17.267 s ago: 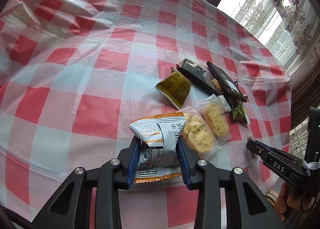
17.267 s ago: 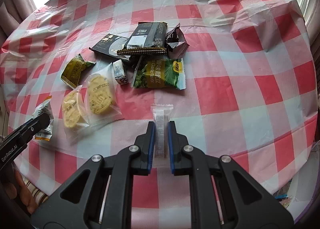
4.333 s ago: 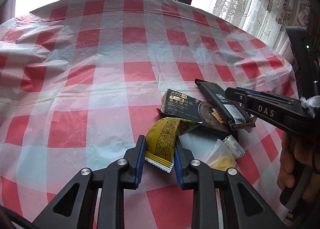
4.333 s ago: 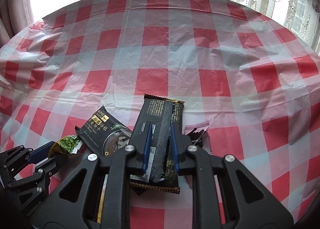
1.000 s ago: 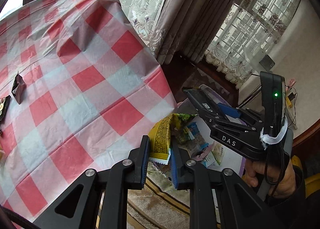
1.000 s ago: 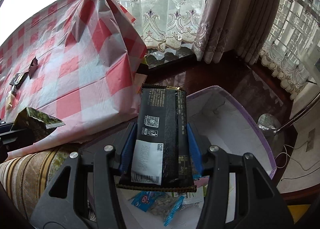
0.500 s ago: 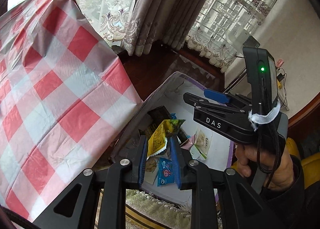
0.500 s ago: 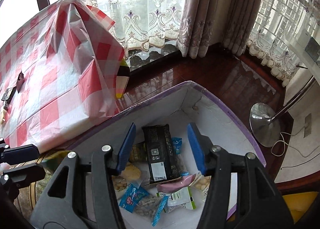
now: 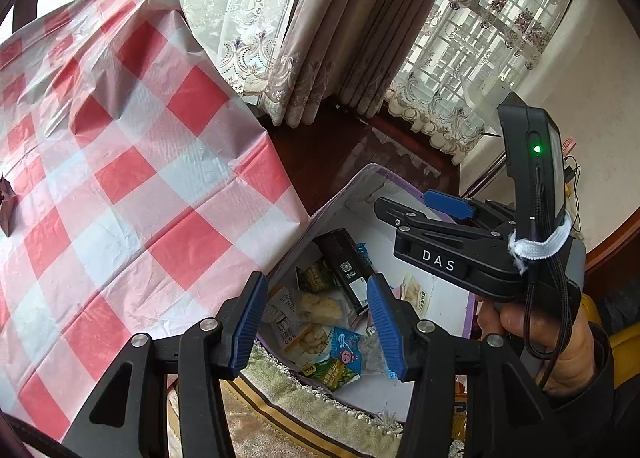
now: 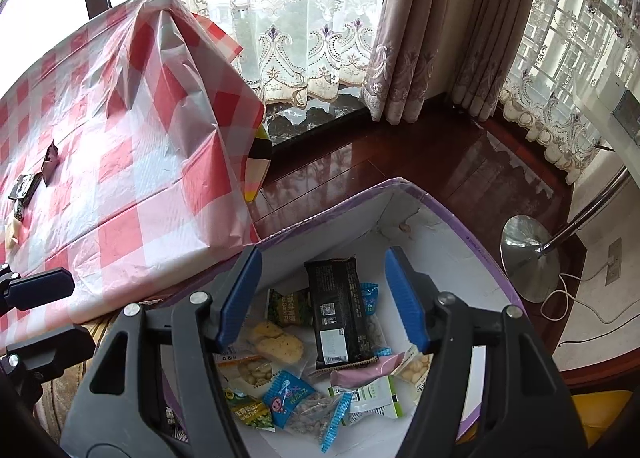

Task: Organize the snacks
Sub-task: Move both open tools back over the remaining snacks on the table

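A white box with a purple rim (image 10: 400, 181) (image 9: 372, 169) stands on the floor beside the table, holding several snack packets. A long black packet (image 10: 340, 314) (image 9: 346, 262) lies on top of the pile, and a green-yellow packet (image 10: 288, 306) (image 9: 316, 276) lies to its left. My right gripper (image 10: 324, 254) (image 9: 404, 203) hovers over the box with its jaws opening and nothing between them. My left gripper (image 9: 315, 282) (image 10: 76, 310) hangs above the box's near-left side, also opening with nothing in it.
The table with a red-and-white checked cloth (image 9: 120, 157) (image 10: 120, 137) overhangs the box on the left. A dark wrapper (image 10: 50, 161) and a few packets (image 10: 24, 185) lie on it. A person's hand (image 9: 532, 334) holds the right gripper. A lamp base (image 10: 528, 254) stands on the floor at the right.
The left gripper let go of the yellow-green packet and the right let go of the black packet. Both packets now lie in the box, and both sets of jaws stand wider.
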`<control>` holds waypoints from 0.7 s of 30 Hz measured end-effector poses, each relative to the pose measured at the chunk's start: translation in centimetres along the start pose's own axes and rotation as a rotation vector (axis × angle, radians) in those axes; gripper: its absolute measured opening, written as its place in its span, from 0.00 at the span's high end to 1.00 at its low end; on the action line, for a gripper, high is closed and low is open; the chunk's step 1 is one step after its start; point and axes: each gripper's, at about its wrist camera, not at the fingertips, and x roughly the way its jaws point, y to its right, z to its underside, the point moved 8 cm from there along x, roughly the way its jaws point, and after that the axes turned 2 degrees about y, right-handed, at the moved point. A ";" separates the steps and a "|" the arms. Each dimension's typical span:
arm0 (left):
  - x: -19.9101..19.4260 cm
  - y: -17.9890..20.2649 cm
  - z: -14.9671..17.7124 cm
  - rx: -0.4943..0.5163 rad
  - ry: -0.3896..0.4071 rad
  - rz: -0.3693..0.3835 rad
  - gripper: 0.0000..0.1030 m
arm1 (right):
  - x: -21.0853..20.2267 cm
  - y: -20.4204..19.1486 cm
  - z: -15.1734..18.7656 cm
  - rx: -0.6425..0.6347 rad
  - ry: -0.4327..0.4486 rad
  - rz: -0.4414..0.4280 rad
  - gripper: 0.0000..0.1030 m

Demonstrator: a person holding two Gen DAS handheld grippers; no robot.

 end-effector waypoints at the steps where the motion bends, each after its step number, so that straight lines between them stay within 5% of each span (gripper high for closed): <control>1: -0.2 -0.2 0.0 -0.002 0.005 -0.005 0.48 | -0.2 -0.4 -0.1 -0.010 0.003 -0.001 0.35; 21: -6.1 -7.7 -0.8 -0.086 0.164 -0.098 0.43 | -3.0 -11.1 -2.0 -0.172 0.035 -0.050 0.33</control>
